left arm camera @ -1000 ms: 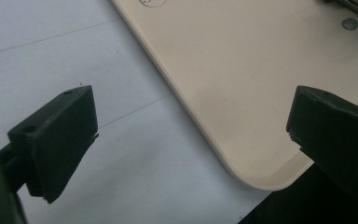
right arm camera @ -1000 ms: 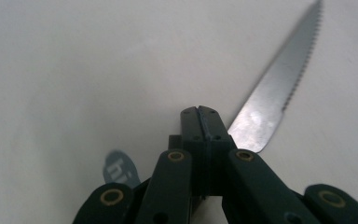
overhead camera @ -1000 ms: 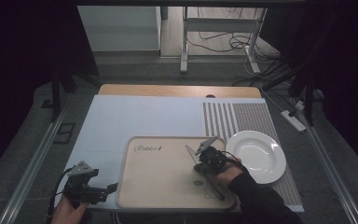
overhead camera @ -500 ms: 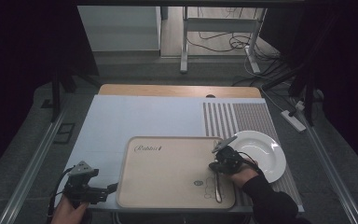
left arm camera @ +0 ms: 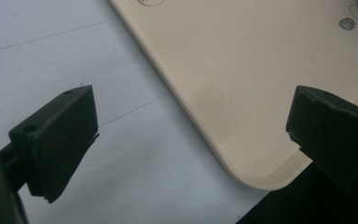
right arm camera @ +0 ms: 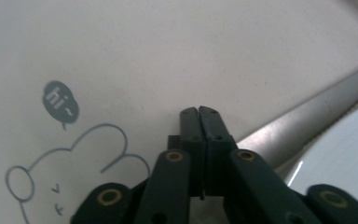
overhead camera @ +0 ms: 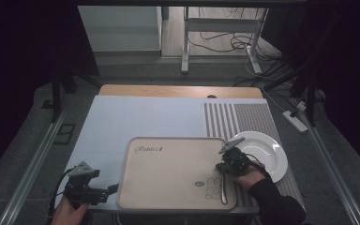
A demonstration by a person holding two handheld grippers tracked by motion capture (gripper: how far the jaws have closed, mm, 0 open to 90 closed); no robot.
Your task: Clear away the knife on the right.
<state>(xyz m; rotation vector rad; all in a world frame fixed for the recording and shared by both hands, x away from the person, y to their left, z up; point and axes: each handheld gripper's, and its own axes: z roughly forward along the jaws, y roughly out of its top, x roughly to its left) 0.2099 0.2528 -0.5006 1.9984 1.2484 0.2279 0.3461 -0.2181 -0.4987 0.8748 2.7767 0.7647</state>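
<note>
While the high view shows the right gripper (overhead camera: 228, 161) at lower right over the beige tray's (overhead camera: 168, 168) right edge beside the white plate (overhead camera: 267, 152), a knife (overhead camera: 223, 189) lies just below it. Left gripper (overhead camera: 110, 189) waits lower left. Left gripper view: jaws wide apart at tray corner. Right gripper view: jaws together, empty, knife blade (right arm camera: 307, 116) at right. Likely between placing cutlery; next needs reaching for the plate.
</note>
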